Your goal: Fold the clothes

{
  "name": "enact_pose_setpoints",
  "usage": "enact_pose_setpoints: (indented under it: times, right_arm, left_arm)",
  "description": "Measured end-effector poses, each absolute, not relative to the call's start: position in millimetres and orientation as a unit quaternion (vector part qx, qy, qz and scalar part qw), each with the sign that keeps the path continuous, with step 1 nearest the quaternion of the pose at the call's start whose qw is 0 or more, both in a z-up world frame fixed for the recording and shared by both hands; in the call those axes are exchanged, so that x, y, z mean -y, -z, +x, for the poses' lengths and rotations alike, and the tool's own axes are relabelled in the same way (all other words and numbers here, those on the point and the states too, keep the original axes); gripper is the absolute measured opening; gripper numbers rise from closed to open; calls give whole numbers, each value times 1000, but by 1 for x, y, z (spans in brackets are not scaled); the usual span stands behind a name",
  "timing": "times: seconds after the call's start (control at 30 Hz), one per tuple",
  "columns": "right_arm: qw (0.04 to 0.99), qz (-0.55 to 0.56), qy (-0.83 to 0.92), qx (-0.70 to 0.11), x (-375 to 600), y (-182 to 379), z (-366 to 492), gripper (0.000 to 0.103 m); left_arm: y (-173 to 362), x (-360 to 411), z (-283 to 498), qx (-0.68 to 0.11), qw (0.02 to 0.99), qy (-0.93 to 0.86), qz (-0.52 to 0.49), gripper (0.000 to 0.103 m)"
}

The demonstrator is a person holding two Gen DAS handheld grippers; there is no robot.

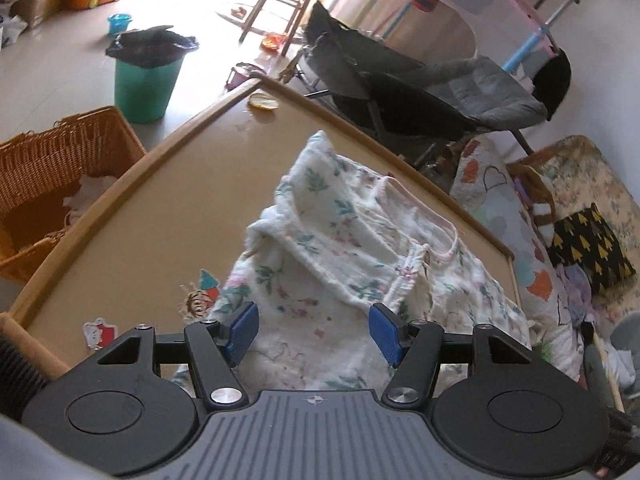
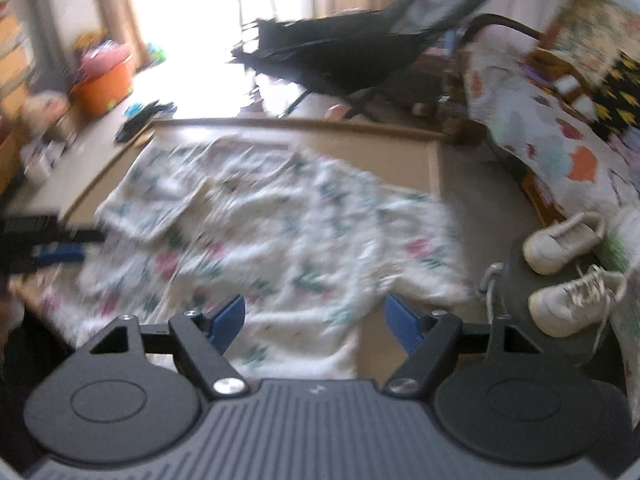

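Note:
A white garment with a green and pink floral print lies partly folded on the tan table, its pink-trimmed neckline toward the far rim. My left gripper hovers over the near part of the garment, jaws open, with cloth below the blue pads but nothing pinched. The right wrist view is motion-blurred. There the same garment spreads across the table, and my right gripper stands open above its near edge. The left gripper shows at that view's left edge.
An orange wicker basket sits off the table's left side, with a green bin behind it. A dark folding chair stands beyond the far rim. A patterned quilt lies to the right, with white shoes on the floor.

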State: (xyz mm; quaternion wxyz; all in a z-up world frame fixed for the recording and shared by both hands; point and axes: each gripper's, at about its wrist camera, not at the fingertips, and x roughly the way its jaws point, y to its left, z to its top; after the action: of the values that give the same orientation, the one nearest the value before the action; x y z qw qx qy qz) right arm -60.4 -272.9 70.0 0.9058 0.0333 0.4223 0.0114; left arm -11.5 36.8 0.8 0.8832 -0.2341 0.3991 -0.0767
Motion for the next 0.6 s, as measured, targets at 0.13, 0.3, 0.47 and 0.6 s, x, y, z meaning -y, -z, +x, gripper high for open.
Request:
enact_pose_setpoints:
  times: [0.13,0.3,0.47,0.6]
  right_arm:
    - [913,49,22,-405,296,-82,-60,77]
    - [916,76,52,-391,319,-88,-58,77]
    - [909,121,78,-392,346,-83,-50,75]
    - [902,144,90,-397,364,-75,-40,75]
  left_arm:
    - [0,-40,-10,-403,878,75,-246,63]
    - [-3,-39,-11,-395,883,76,-243,63]
    - [-3,-39,-11,-397,881,77,-247,63]
    - [-2,-39,-9,-398,879,77,-252,63]
